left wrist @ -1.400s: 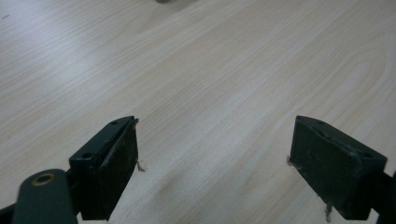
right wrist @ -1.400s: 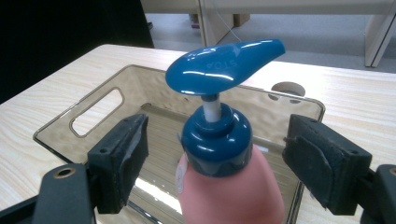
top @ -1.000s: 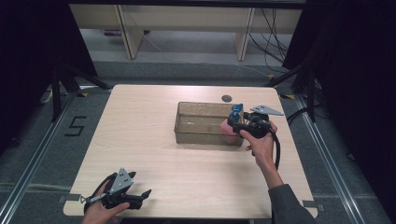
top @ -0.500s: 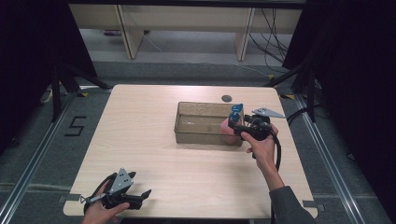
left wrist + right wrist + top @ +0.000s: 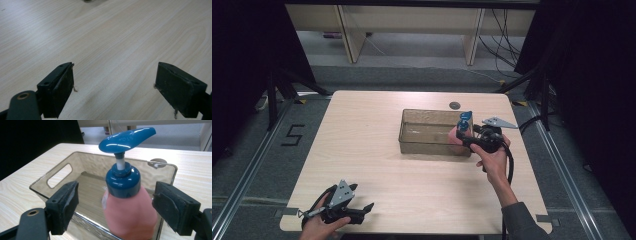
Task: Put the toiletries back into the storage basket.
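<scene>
The pump bottle (image 5: 130,212), pink body with blue collar and blue pump head, stands upright inside the clear bin (image 5: 62,172), at the bin's end nearest my right hand. From the high view the bottle (image 5: 460,131) sits against the bin's (image 5: 432,112) right end wall. I cannot tell whether its base rests on the bin floor; the base is cut off in the right gripper view.

Right gripper (image 5: 113,205): jaws spread wide, one on each side of the bottle's shoulder, a gap showing on both sides. Neither pad touches the pink body, so it has hold of nothing. In the high view the right gripper (image 5: 469,137) hangs at the bin's right end, over the wall.

Left gripper (image 5: 113,87): jaws wide apart over bare wood, holding nothing. In the high view the left gripper (image 5: 347,214) rests on the table (image 5: 362,150), well apart from the bin, at the near left corner.

Step in hand, my judgement: the jaws bracket the bottle at the bin's end; either a release just made or a grasp about to be made, which I cannot tell.

Next move, if placing: draw the right gripper straight back and up, clearing the bin wall and the overhanging pump head. If picking: close on the pink shoulder below the collar, then lift vertically so the base clears the wall.
</scene>
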